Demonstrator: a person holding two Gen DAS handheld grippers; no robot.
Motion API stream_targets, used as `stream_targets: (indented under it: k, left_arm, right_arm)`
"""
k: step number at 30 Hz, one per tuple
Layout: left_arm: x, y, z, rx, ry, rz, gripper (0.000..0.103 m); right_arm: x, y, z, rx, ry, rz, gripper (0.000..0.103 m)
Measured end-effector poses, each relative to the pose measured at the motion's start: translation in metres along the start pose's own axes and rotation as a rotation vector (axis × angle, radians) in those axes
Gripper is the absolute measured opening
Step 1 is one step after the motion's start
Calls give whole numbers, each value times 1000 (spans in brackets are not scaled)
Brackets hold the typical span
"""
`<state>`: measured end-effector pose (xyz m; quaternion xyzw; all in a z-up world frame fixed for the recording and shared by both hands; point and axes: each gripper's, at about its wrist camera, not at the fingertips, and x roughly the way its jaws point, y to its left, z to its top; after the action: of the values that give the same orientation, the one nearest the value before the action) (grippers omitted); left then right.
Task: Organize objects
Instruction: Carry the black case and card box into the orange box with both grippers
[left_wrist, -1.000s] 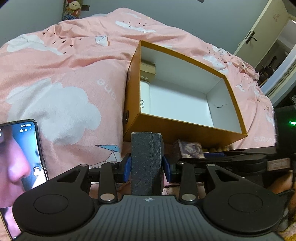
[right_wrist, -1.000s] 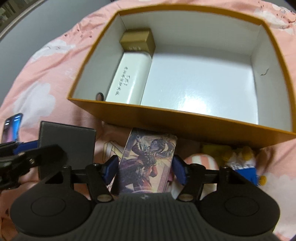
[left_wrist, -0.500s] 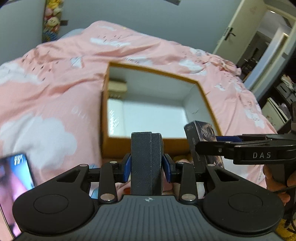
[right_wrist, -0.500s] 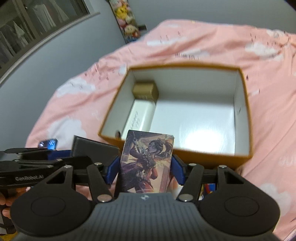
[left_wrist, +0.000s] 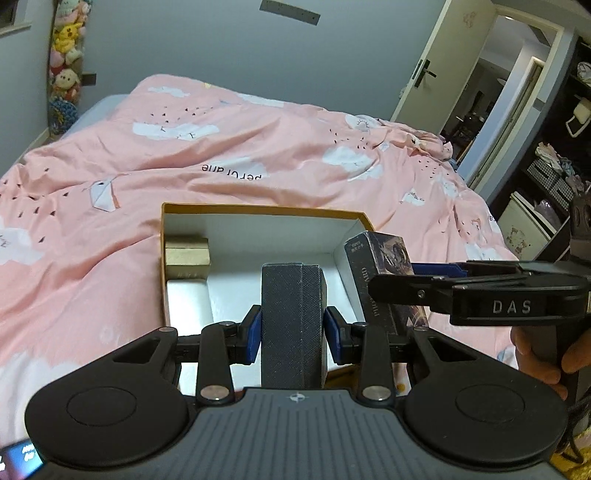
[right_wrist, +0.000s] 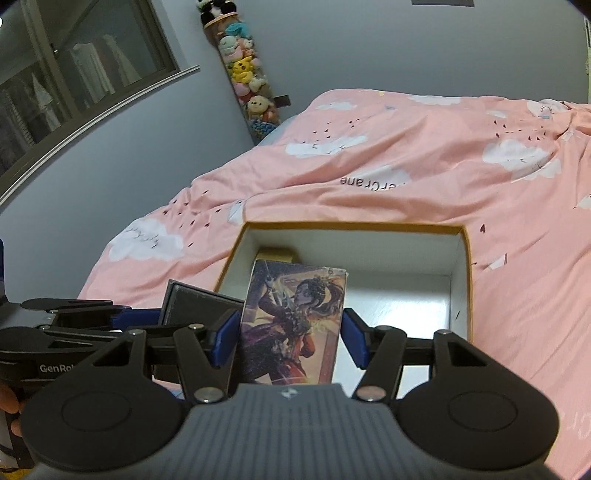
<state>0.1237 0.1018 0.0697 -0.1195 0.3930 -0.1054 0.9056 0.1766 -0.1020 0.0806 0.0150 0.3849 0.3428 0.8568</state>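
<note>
My left gripper (left_wrist: 293, 334) is shut on a dark grey textured box (left_wrist: 293, 317), held upright in the air before the open orange box (left_wrist: 258, 210). My right gripper (right_wrist: 288, 338) is shut on an illustrated card box (right_wrist: 293, 325), also held up near the orange box (right_wrist: 354, 226). The card box shows in the left wrist view (left_wrist: 384, 273), to the right of the grey box. The grey box shows in the right wrist view (right_wrist: 195, 304) at the left. Inside the orange box lie a small gold box (left_wrist: 186, 253) and a white box (left_wrist: 186, 301) along its left wall.
The orange box rests on a pink cloud-print duvet (left_wrist: 221, 155). A column of plush toys (right_wrist: 247, 74) stands against the grey wall. A door (left_wrist: 424, 74) and shelves (left_wrist: 554, 166) are at the right. A phone screen corner (left_wrist: 14, 458) shows at the bottom left.
Both grippers have risen and tilted up with their boxes; the orange box now sits lower and smaller in both views. The phone has slid almost out of the left view.
</note>
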Motion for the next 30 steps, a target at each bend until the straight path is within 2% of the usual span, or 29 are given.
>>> stream_targets:
  k: [7,16,23,30]
  left_arm:
    - [52,18,10,-64,88,-20,40]
    - [121,45,-14,-169,259,-37,40]
    - [141,56,-31,-207,328,-32,40]
    - [138,51,-34,-155,332,-1,42]
  right_arm:
    - [39,-28,8,62,48,-12,61]
    - [93,-57,-7,105,161,-33,61]
    - [119,-74,-16,123,214,-59,61]
    - [136,-81,-23,121,259,-74,61]
